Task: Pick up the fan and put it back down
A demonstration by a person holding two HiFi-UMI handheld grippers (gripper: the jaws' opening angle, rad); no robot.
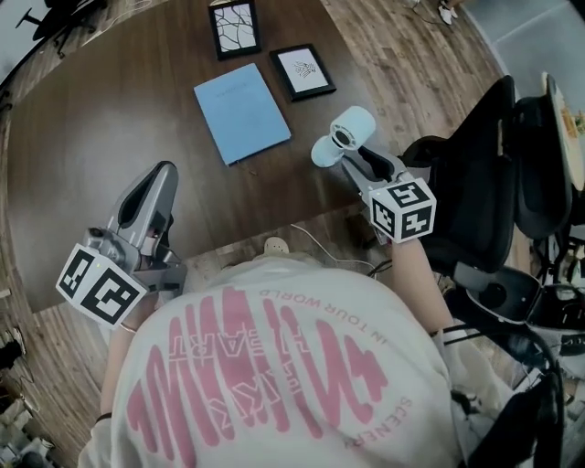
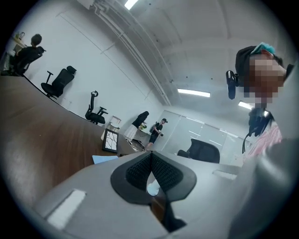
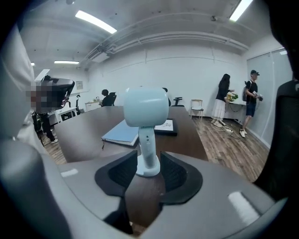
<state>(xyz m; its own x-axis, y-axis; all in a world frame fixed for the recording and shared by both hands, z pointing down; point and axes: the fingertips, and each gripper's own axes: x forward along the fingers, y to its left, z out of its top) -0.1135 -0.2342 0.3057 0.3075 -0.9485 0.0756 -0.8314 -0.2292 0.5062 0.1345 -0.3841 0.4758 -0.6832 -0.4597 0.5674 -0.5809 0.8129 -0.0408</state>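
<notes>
In the head view, my right claw [image 1: 358, 157] reaches over the near right corner of the dark brown counter [image 1: 110, 137]. It pinches the pale blue fan [image 1: 355, 122], which is at the counter's edge. My left claw [image 1: 160, 178] is over the near left part of the counter, well apart from the fan. Further from me a blue notebook [image 1: 242, 111] lies flat. Beyond it are two black frames. The far frame [image 1: 234, 27] holds a drawing of branching lines. The near frame [image 1: 303, 71], just beside the notebook's far right corner, holds a small dark drawing. A black office chair [image 1: 475, 201] stands at my right on the wooden floor.

In the left gripper view, the two pads are pressed together at their tips and grip nothing. Below the tips a narrow slit stays between them, and something pale shows through it; I cannot tell what it is. The counter runs away to the left, with the far frame and the notebook on it.

In the right gripper view, the pads press on the foot of the fan's stem, one from each side. The fan is upright, with its rounded head above the claw. I cannot tell if its foot touches the counter. Behind it lie the notebook and the near frame, close together.
</notes>
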